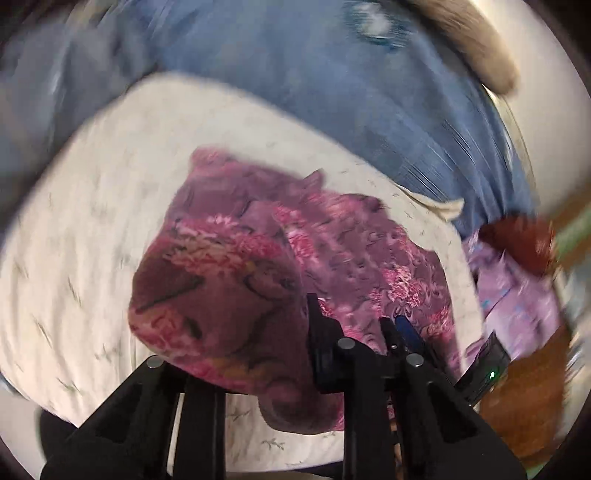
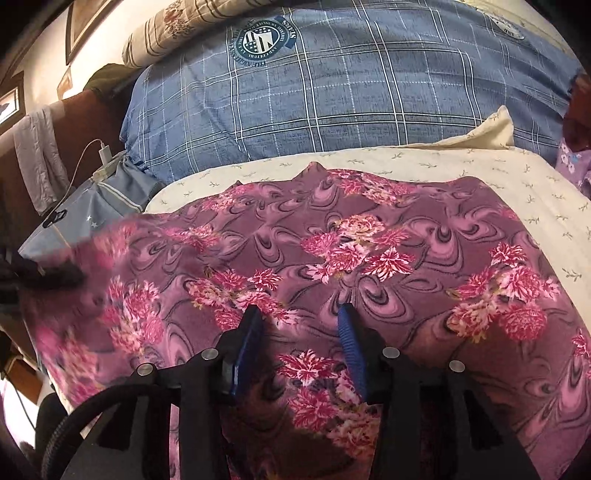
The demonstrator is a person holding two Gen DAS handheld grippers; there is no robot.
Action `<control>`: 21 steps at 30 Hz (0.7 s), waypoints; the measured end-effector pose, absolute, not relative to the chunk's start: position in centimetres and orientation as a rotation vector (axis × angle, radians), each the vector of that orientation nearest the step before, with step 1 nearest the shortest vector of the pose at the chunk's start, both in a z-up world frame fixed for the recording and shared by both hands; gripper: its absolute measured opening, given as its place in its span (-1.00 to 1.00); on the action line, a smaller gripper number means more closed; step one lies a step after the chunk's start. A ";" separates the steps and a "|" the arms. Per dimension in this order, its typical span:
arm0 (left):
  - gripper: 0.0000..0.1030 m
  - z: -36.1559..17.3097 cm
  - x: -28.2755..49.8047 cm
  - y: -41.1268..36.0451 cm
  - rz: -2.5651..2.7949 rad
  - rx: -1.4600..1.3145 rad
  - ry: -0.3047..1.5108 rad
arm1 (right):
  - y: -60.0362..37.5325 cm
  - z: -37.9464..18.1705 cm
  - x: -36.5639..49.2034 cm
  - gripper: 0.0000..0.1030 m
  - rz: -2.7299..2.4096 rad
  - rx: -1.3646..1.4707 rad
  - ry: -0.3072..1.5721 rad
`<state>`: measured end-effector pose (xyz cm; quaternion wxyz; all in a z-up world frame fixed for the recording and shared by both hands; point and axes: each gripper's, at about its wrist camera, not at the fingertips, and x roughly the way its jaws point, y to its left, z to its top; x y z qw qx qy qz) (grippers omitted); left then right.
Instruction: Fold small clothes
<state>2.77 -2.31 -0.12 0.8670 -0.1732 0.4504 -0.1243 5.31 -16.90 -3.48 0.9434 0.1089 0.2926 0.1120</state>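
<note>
A purple garment with pink flowers [image 2: 332,236] lies spread on a cream sheet [image 2: 480,162]. In the left wrist view the same garment [image 1: 258,258] is bunched and partly lifted, and the view is blurred. My left gripper [image 1: 351,317] is shut on a fold of the garment at its near edge. My right gripper [image 2: 299,317] is open, its blue-padded fingers [image 2: 349,332] just above the cloth with a flower pattern between them. The left gripper shows as a dark blur at the left edge of the right wrist view [image 2: 48,275].
A blue plaid quilt [image 2: 332,103] lies behind the sheet, with a striped pillow [image 2: 192,26] beyond it. A lilac flowered garment [image 1: 513,291] and a red-brown cloth [image 1: 517,240] lie to the right. A white charger and cable [image 2: 101,155] sit at the left.
</note>
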 end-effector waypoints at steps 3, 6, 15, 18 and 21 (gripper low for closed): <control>-0.71 2.3 2.6 -5.3 -0.288 -0.248 0.881 | -17.4 -3.3 5.0 -0.15 0.244 0.236 0.604; -0.73 4.0 2.8 -8.1 -0.320 -0.174 0.851 | -18.8 -2.5 4.8 -0.25 0.268 0.275 0.626; -0.74 5.9 2.7 -20.1 -0.478 0.030 0.810 | -30.5 0.3 -2.7 -0.10 0.040 0.447 0.447; -0.74 4.6 2.2 -25.6 -0.569 0.101 0.846 | -34.9 -1.3 -5.3 -0.05 -0.083 0.525 0.446; -0.74 1.7 1.6 -30.8 -0.633 0.195 0.918 | -37.6 -3.0 -6.7 -0.04 -0.152 0.596 0.470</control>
